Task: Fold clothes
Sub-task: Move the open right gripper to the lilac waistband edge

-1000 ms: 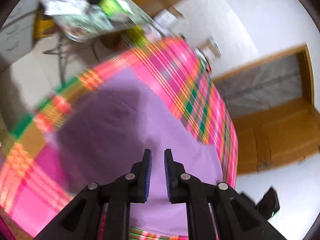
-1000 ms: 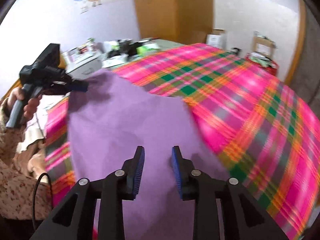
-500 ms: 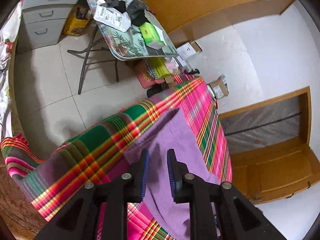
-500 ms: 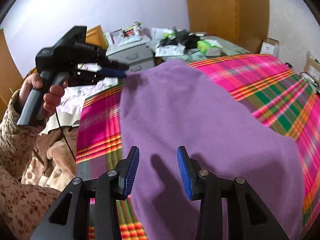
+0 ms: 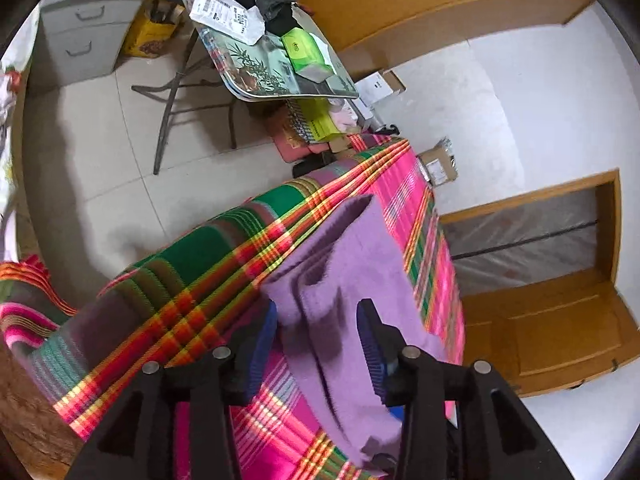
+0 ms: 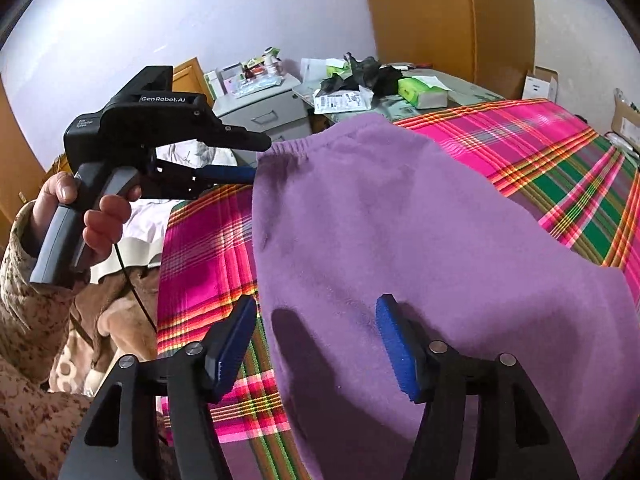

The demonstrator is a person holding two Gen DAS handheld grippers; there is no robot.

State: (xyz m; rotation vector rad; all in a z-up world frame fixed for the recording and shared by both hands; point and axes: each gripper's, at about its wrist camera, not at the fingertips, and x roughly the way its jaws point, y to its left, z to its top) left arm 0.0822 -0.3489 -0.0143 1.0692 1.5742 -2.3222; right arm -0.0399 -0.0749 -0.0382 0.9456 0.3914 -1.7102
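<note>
The left gripper (image 5: 318, 344) is wide open, empty, around the purple garment (image 6: 400, 240) corner. The garment lies on a plaid cloth (image 6: 540, 148), under both grippers. The right gripper (image 6: 316, 340) is open too, empty. Beyond stands a cluttered folding table (image 5: 272, 68).

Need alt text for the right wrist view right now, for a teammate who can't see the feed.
A purple garment lies spread on a pink-and-green plaid cloth, with the open right gripper over its near edge. At left, a hand holds the left gripper at the garment's far corner; a cluttered table stands behind.
</note>
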